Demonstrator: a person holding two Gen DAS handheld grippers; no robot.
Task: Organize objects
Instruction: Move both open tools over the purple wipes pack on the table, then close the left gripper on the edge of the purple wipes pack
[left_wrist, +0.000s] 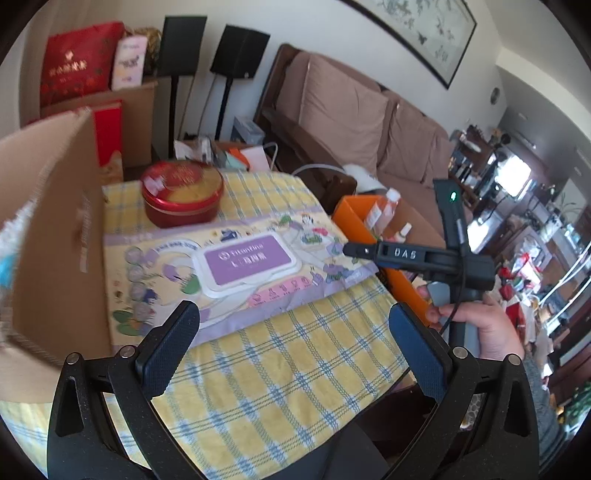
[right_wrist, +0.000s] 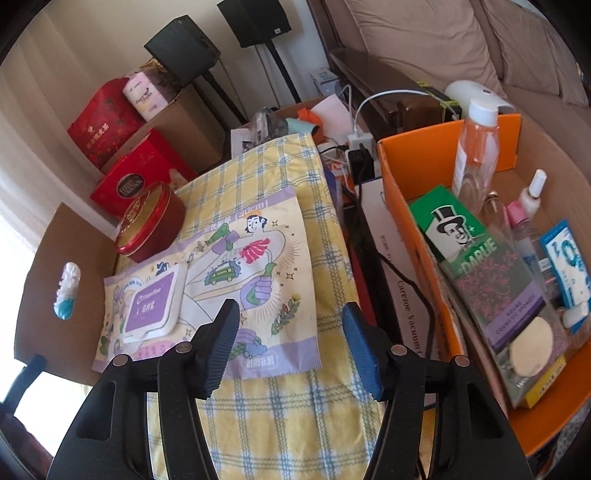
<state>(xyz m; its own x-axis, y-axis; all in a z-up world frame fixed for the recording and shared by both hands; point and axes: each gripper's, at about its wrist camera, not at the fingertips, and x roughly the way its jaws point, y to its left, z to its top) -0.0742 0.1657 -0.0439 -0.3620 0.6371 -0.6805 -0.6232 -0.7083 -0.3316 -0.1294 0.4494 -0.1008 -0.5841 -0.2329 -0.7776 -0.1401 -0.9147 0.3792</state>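
Both grippers, left (left_wrist: 293, 325) & right (right_wrist: 290, 325), jaws apart, empty, wipes pack (right_wrist: 207, 280) flat just ahead

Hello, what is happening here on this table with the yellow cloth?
A person holds a gripper in each hand, tidying. Both the left gripper and the right gripper are open and empty, above the checked cloth. A large wet wipes pack and a red round tin lie there. The orange box beside the table already holds toiletries.
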